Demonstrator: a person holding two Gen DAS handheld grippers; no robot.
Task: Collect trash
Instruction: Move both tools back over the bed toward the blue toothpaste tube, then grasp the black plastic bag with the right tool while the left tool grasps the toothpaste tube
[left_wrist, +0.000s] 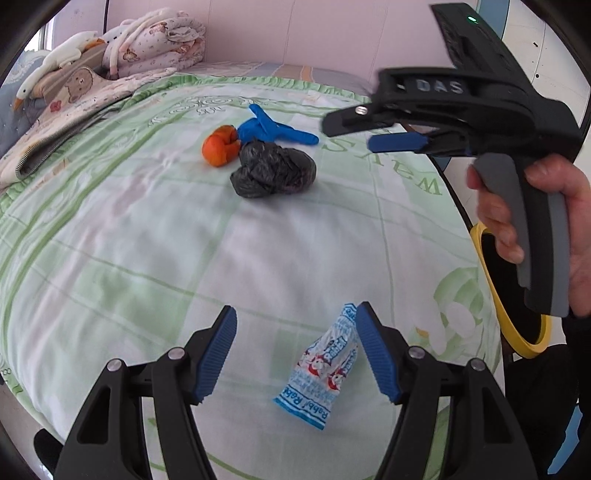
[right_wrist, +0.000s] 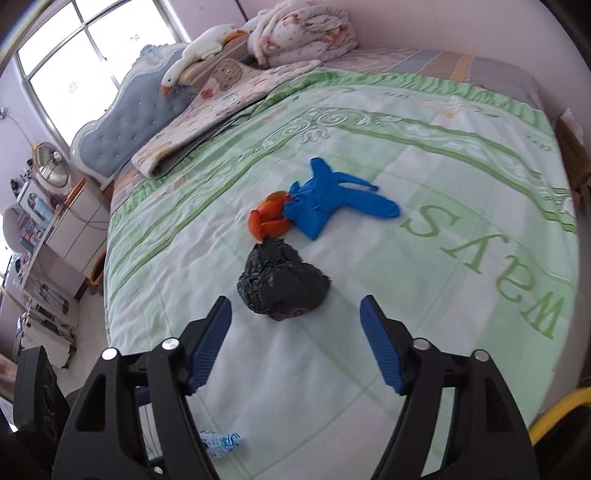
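Observation:
A blue-and-white candy wrapper (left_wrist: 319, 373) lies on the green-and-white bedspread (left_wrist: 147, 240), between the fingers of my left gripper (left_wrist: 297, 312) and close to the right-hand one. That gripper is open and its pads do not press the wrapper. Farther up the bed sit a crumpled black plastic bag (left_wrist: 273, 170), an orange wad (left_wrist: 219, 149) and a blue glove (left_wrist: 273, 129). My right gripper (right_wrist: 295, 301) is open and empty, just short of the black bag (right_wrist: 280, 280), with the orange wad (right_wrist: 269, 218) and blue glove (right_wrist: 325, 199) beyond. The wrapper (right_wrist: 221, 441) shows low in the right wrist view.
A yellow-rimmed black bin (left_wrist: 517, 332) stands off the bed's right edge, below the hand (left_wrist: 554, 221) holding the right gripper (left_wrist: 347, 133). A folded quilt (right_wrist: 303, 33) and goose plush (right_wrist: 199, 55) lie by the blue headboard (right_wrist: 136, 122). A bedside cabinet (right_wrist: 74, 221) stands under the window.

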